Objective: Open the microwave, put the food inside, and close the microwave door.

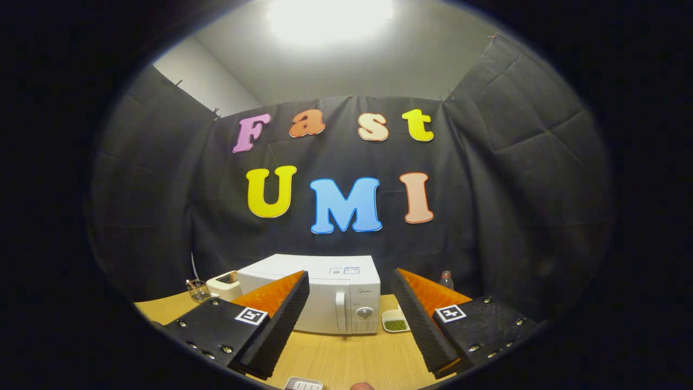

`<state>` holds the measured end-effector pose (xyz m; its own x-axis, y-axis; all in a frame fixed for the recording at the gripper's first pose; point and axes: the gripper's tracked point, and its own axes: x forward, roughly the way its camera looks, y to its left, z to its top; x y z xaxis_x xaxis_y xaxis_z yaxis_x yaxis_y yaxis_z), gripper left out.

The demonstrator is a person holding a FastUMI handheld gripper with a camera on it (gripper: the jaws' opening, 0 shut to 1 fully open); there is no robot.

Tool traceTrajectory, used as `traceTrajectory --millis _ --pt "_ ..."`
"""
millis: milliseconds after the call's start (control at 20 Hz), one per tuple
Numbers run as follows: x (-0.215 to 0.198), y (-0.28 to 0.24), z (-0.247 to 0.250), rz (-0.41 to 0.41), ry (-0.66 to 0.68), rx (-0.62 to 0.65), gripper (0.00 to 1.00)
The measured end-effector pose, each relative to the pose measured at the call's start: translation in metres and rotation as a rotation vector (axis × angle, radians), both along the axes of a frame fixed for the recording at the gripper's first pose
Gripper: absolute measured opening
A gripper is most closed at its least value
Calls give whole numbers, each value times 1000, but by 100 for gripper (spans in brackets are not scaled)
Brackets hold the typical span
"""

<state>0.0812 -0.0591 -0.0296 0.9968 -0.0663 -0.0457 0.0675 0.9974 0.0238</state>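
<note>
Hand-held gripper (351,319) spread — closed microwave (319,292) door faces it.

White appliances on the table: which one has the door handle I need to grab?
The microwave, the large box just beyond the open gripper, with a vertical handle beside its knob. The smaller toaster to its left has none.

Wooden table (346,357). Toaster (223,285) and wire basket (198,290) at lower left; small bottle (445,279) right of centre, near black cloth wall (509,179).
</note>
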Motion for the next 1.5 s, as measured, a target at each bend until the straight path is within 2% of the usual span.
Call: traceTrajectory --millis 550,950,1050,1100,1200,1250,1300,1350,1500 --pt "116 10 -71 64 74 42 97" --pt "180 0 -159 38 243 74 98" --pt "188 -1 -178 25 286 62 82" --pt "190 0 -187 28 305 59 78" --pt "193 8 -202 58 335 58 77" --pt "195 15 -206 76 339 52 57" --pt "196 18 -208 75 335 25 47" --pt "198 14 -210 60 325 -16 30" --pt "200 13 -209 55 323 -4 29"
